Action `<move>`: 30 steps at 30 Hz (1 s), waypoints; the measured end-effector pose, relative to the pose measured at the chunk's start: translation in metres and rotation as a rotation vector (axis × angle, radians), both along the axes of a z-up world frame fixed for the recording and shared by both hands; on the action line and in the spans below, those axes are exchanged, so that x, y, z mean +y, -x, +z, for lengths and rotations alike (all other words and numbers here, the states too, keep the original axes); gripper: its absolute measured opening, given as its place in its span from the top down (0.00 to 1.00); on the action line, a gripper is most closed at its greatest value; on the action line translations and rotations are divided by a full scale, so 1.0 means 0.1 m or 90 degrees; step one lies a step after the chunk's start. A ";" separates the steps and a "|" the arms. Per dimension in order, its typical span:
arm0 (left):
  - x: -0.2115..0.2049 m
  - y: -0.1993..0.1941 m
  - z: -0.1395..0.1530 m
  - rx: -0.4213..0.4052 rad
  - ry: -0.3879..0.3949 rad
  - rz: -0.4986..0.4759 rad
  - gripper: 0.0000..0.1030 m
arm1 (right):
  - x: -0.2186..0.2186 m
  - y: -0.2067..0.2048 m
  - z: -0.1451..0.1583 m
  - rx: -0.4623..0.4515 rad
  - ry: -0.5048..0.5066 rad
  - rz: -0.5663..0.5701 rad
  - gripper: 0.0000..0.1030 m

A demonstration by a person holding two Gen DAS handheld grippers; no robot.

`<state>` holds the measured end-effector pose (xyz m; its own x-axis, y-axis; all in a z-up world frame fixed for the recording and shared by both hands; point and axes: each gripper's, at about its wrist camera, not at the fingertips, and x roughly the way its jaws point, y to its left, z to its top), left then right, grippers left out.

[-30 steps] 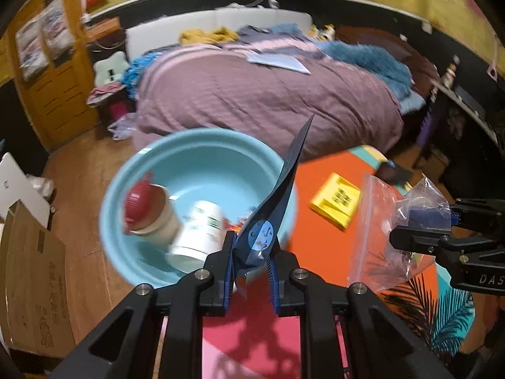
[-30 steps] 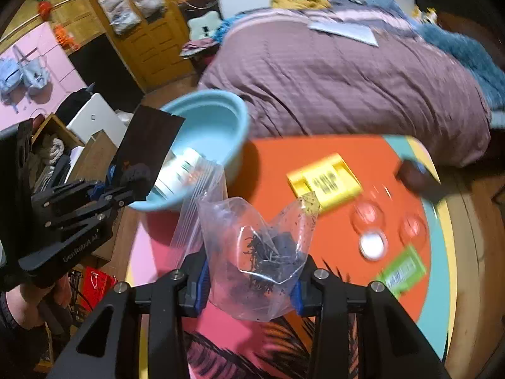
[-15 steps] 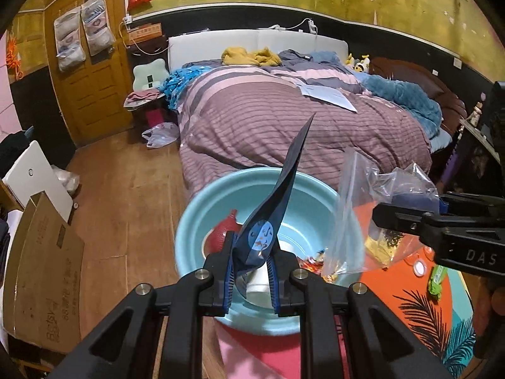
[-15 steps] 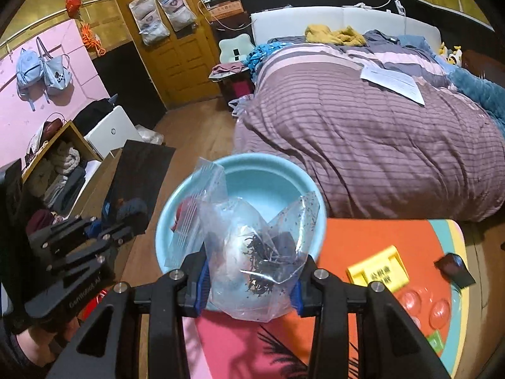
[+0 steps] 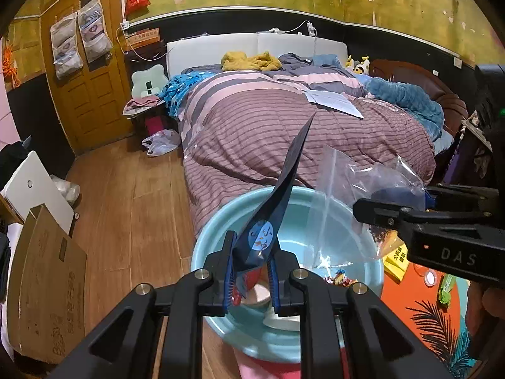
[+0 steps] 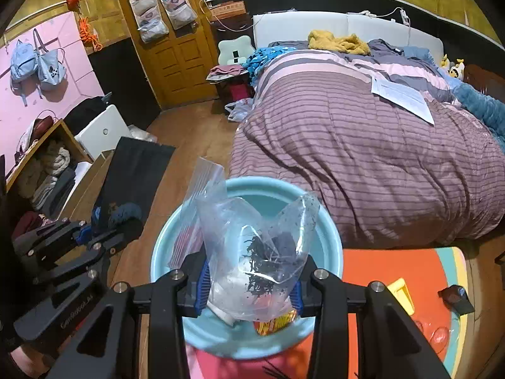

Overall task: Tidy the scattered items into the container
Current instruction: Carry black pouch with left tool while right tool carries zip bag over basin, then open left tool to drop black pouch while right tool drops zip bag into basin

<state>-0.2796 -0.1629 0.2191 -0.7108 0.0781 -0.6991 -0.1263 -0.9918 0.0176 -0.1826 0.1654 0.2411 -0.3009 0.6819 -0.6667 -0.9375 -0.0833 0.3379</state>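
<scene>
Basin (image 6: 331,237), round, pale blue plastic with a smooth rolled rim, sits on the edge of a bright orange and pink play mat (image 6: 378,271) just beside the foot of a bed (image 6: 363,158) with a striped mauve cover. Inside it lie a white container, a red-topped object and a crinkled snack wrapper with orange lettering, all partly hidden. The right gripper (image 6: 249,287) is clamped on a clear zip bag (image 6: 252,246) holding dark stringy bits; the bag hangs directly over the basin's interior. The left gripper (image 5: 251,279) is pinched on a flat dark pouch (image 5: 277,202) with a round blue sticker, its pointed corner standing upright above the near rim of the basin. On the mat, apart from the basin, lie a yellow packet (image 6: 402,293), a green wrapper (image 5: 446,287) and a small black object (image 6: 456,298)
</scene>
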 end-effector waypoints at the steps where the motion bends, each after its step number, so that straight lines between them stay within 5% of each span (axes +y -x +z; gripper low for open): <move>1: 0.00 0.02 0.00 0.001 -0.001 -0.001 0.81 | 0.04 0.00 0.01 -0.001 0.000 -0.002 0.59; 17: 0.03 0.21 -0.13 -0.007 -0.006 -0.007 0.81 | 0.38 0.06 -0.20 -0.057 0.020 -0.023 0.58; 20: 0.04 0.25 -0.16 -0.013 -0.008 -0.004 0.81 | 0.42 0.07 -0.25 -0.076 0.030 -0.034 0.49; 22: 0.04 0.28 -0.18 -0.016 -0.013 -0.003 0.81 | 0.44 0.06 -0.31 -0.083 0.042 -0.050 0.34; 30: 0.12 0.46 -0.29 -0.033 -0.011 -0.012 0.81 | 0.35 -0.06 -0.38 -0.073 0.046 -0.073 0.34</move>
<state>-0.3258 -0.1512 0.1898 -0.6716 0.1039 -0.7336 -0.1457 -0.9893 -0.0068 -0.1770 0.2000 0.2035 -0.1434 0.6559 -0.7411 -0.9723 0.0465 0.2292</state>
